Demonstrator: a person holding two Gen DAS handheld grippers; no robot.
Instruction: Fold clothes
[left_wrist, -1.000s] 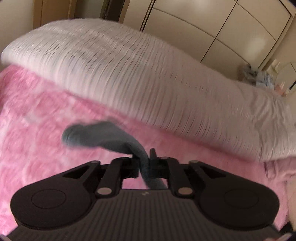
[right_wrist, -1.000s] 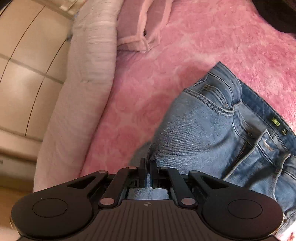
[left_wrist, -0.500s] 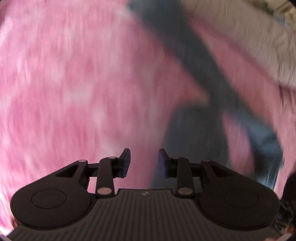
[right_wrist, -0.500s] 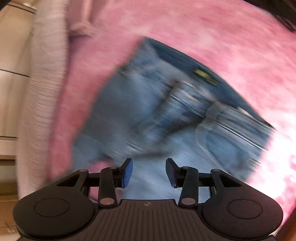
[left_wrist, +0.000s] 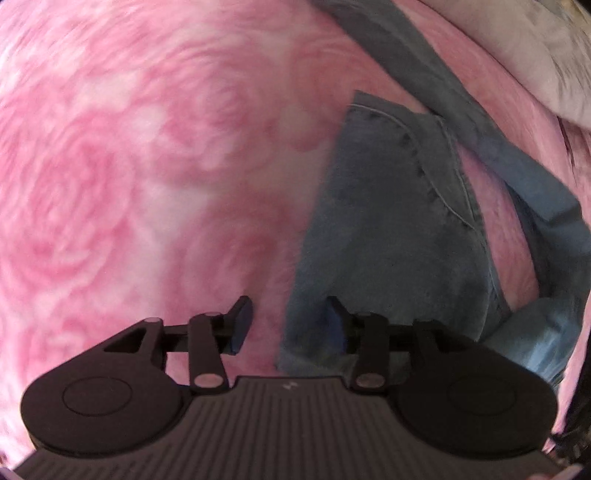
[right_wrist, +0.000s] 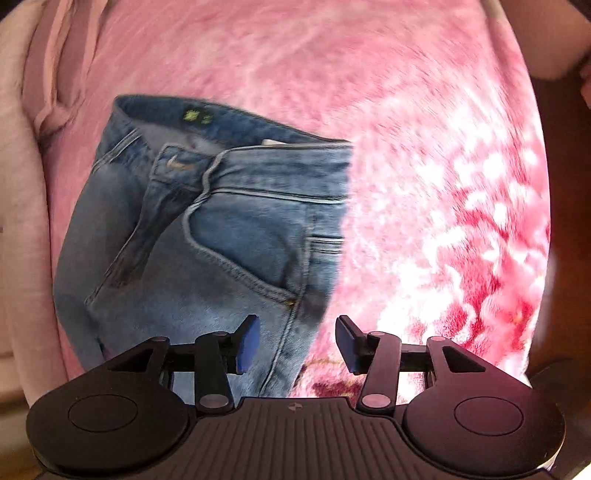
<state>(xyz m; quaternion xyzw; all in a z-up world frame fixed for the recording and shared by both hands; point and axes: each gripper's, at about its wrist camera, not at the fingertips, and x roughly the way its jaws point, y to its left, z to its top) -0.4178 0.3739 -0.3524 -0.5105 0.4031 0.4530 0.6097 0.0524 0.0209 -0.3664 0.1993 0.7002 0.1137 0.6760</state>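
Observation:
A pair of blue jeans (right_wrist: 207, 236) lies on a pink rose-patterned blanket (right_wrist: 424, 184), waistband toward the top of the right wrist view, fly and front pocket facing up. My right gripper (right_wrist: 295, 341) hangs open just above the jeans' right edge, holding nothing. In the left wrist view the jeans (left_wrist: 391, 221) spread over the right half, with one leg (left_wrist: 461, 110) running diagonally to the upper left. My left gripper (left_wrist: 288, 325) is open over the left edge of the denim, empty.
A pale ribbed duvet (left_wrist: 535, 51) lies along the upper right in the left wrist view. A folded pink cloth (right_wrist: 55, 74) sits at the upper left in the right wrist view. The pink blanket (left_wrist: 129, 166) stretches wide to the left.
Both grippers let go of the jeans and opened. The cameras swung down over the blanket, and the jeans now lie flat below them.

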